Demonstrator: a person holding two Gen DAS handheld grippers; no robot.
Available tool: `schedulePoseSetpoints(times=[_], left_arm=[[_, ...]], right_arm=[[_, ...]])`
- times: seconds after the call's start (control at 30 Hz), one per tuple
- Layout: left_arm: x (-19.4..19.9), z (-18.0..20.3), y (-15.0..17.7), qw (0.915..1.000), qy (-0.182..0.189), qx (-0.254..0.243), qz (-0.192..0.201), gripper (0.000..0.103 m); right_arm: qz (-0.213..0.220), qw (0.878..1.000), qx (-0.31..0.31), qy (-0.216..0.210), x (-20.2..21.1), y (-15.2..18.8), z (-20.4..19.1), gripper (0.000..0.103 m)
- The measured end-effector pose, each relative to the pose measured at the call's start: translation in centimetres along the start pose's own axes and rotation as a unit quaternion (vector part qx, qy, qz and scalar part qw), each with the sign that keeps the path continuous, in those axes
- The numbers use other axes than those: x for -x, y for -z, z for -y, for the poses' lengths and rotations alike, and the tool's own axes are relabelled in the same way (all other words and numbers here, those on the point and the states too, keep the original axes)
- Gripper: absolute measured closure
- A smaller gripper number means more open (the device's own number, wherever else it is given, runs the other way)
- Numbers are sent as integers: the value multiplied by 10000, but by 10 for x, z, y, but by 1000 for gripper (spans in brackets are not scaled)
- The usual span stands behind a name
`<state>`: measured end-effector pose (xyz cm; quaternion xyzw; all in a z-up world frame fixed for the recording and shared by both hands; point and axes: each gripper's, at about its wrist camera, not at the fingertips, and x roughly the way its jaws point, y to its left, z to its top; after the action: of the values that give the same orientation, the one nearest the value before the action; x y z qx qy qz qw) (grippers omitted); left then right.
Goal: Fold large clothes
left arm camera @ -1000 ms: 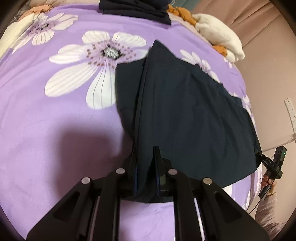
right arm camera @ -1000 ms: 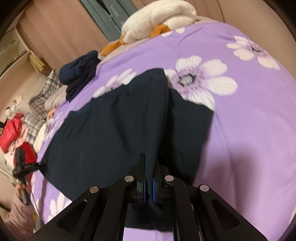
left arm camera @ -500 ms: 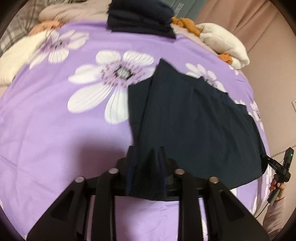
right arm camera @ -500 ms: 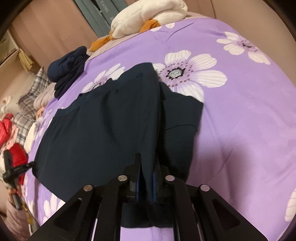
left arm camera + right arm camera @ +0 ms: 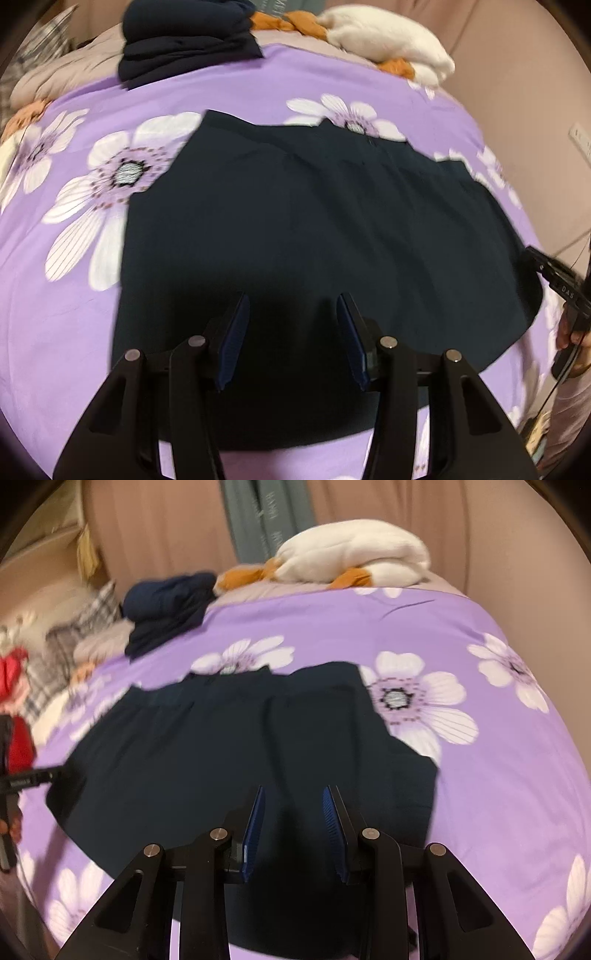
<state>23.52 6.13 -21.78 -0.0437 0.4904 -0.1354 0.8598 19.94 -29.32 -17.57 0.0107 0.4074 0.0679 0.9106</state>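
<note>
Currently: left gripper (image 5: 293, 314), jaws opening, pads clear of cloth, nothing held; right gripper (image 5: 293, 805), jaws opening likewise, empty. Both hover above the garment's near edge. Garment (image 5: 314, 229): dark navy, large, laid flat and folded over on itself, one layer's edge showing along its side, spread across the purple flowered bedspread (image 5: 66, 332). Beyond: folded navy stack (image 5: 184, 51), white plush (image 5: 351, 554).

A bed (image 5: 92, 350) under a purple flowered cover carries a dark garment (image 5: 314, 240) spread flat at its middle, a folded dark pile (image 5: 184, 48) and a white-and-orange plush (image 5: 388, 44) at its far edge.
</note>
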Motion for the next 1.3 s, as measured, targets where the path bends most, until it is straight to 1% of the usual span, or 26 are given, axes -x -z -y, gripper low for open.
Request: schedulePoseSetpoints(times=[0.1,0.13,0.23,0.3,0.37,0.43,0.53,0.6,0.67,0.73,0.83,0.97,1.03,1.13,1.23,1.3], left_arm=[[-17,11,2,9994,-141,-289,-137,54],[-19,13,4,9989,-219,-392,-146,54],[-24,15,15,9977,-339,-568,-112,47],[-24,14,23,9978,-345,-569,-81,39],[-22,14,31,9977,-342,-588,-47,36],[-18,12,37,9977,-335,-581,-51,35],[-9,11,42,9971,-442,-615,-43,35],[-4,13,41,9964,-539,-659,31,35],[-1,19,38,9961,-543,-682,134,35],[2,25,32,9962,-496,-663,260,35],[0,38,19,9960,-447,-651,409,35],[-11,51,5,9960,-391,-663,447,35],[-18,57,1,9960,-403,-675,430,35],[-31,61,-1,9950,-487,-781,385,35],[-41,62,2,9933,-608,-923,350,35],[-43,61,4,9926,-644,-962,378,33]], right_arm=[[-366,9973,236,583,-23,8,-5,69],[-504,9964,236,640,-29,14,-2,69],[-614,9966,36,546,-29,36,8,69],[-562,9974,-39,441,-24,49,11,70],[-497,9980,-182,335,-19,61,14,70],[-492,9980,-321,243,-13,65,18,70],[-556,9976,-351,238,-5,62,15,70],[-480,9981,-269,277,4,60,9,70],[-304,9992,-198,158,9,53,0,70],[-125,9997,-166,-132,10,40,-14,69],[26,9986,-98,-511,-2,18,-37,69],[113,9969,29,-783,-23,-3,-67,69],[43,9962,134,-861,-42,-12,-82,68],[-117,9954,341,-885,-62,-11,-99,68],[-216,9957,564,-703,-71,-6,-107,68],[-218,9955,669,-628,-73,-3,-106,68]])
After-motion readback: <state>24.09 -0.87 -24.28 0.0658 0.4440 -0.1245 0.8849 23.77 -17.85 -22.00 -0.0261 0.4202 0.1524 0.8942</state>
